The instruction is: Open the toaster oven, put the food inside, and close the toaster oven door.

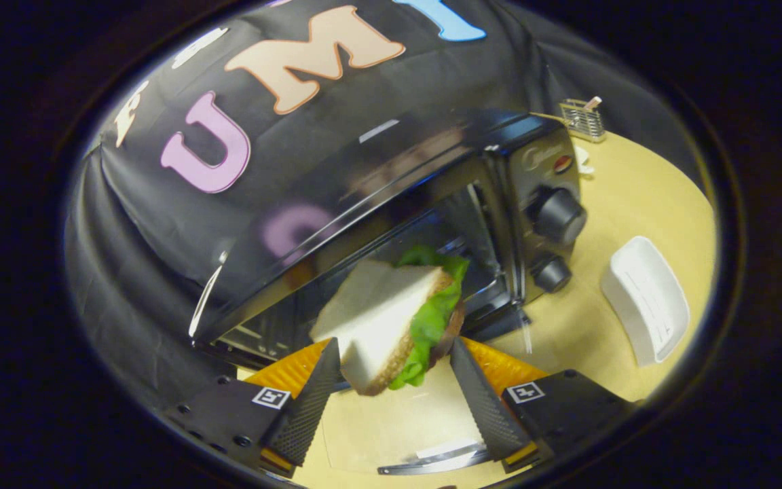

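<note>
A sandwich point(377, 305) of white bread, green lettuce and a dark filling is pinched between my two fingers; my gripper point(396, 350) is shut on its near end. It hangs tilted just in front of the mouth of the black toaster oven point(432, 170). The oven's glass door point(398, 421) lies folded down beneath my fingers, its handle point(432, 460) nearest me. The far end of the sandwich reaches over the oven's wire rack point(479, 288). Two round knobs point(557, 217) sit on the oven's right-hand panel.
The oven stands on a pale wooden table point(635, 183). A white oblong dish point(645, 299) lies on the table right of the oven. A small metal holder point(582, 119) stands behind the oven near the black cloth wall.
</note>
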A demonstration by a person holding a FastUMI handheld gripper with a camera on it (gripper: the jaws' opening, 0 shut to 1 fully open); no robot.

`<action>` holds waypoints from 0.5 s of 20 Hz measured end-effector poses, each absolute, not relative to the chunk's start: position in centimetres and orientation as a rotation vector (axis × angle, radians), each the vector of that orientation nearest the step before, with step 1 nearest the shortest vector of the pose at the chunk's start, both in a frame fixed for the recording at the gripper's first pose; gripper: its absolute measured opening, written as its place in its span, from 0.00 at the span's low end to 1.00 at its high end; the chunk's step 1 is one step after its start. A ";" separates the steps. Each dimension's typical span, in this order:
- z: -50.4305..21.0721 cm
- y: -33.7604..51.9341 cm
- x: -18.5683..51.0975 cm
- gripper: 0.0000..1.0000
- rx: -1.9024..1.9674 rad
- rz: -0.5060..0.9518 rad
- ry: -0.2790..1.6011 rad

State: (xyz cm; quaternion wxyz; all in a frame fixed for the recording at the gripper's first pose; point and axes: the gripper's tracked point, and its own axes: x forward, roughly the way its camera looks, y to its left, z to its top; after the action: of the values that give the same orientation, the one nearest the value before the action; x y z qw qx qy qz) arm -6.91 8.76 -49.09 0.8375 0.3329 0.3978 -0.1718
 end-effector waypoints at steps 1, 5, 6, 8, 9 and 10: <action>-49.3 9.3 -6.8 0.99 0.719 -0.352 0.853; -49.0 11.2 -7.2 0.99 0.699 -0.283 0.865; -48.6 11.6 -7.3 0.99 0.686 -0.262 0.852; -47.8 12.1 -7.5 0.99 0.661 -0.230 0.827; -47.3 12.4 -7.5 0.99 0.656 -0.214 0.816; -47.0 12.6 -7.7 0.99 0.652 -0.201 0.816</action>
State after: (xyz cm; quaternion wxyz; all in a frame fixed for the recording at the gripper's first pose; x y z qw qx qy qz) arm -7.73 12.58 -47.02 0.8619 0.3108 0.3890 -0.0959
